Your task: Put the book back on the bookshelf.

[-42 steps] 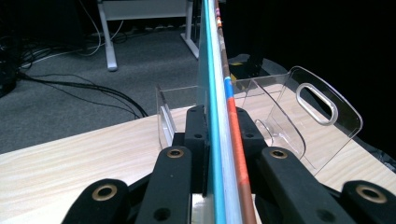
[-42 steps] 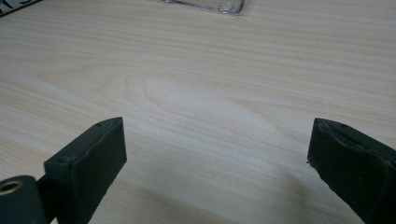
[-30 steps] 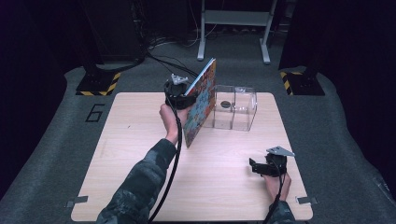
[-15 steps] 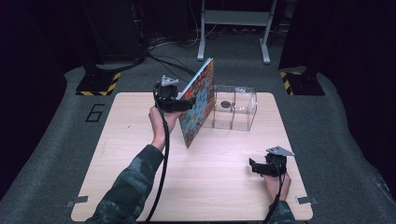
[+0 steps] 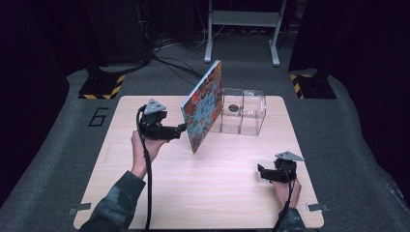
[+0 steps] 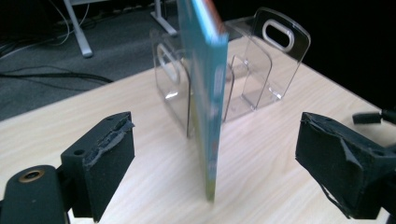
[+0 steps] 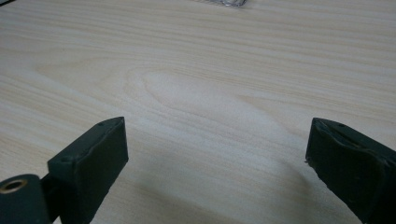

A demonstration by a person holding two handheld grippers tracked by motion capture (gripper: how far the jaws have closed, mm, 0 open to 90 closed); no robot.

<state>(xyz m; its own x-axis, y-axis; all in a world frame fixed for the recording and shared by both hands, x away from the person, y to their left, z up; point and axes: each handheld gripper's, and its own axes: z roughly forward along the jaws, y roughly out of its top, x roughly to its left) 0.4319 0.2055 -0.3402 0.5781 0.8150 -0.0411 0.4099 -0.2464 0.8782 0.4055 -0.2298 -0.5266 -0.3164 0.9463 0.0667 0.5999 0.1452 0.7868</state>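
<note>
Two hand-held grippers over a pale wooden table [image 5: 217, 193], left gripper [image 5: 181, 129] with jaws spread wide, just beside a colourful book [image 5: 203, 112] standing tilted against a clear plastic rack [image 5: 244, 112], right gripper [image 5: 261, 173] at the near right, jaws apart, holding nothing

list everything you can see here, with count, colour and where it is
book: 1, colourful cover, teal spine, upright and tilted, leaning on the clear rack, table centre
clear rack: 1, transparent, far middle of the table
table: 1, light wood, centre of the scene
hazard-striped bases: 2, black and yellow, floor beyond the table
metal stand: 1, grey, floor at the back
left tongs: 1, black, open, jaws either side of the book's edge without touching it
right tongs: 1, black, open, low at the near right of the table
</note>
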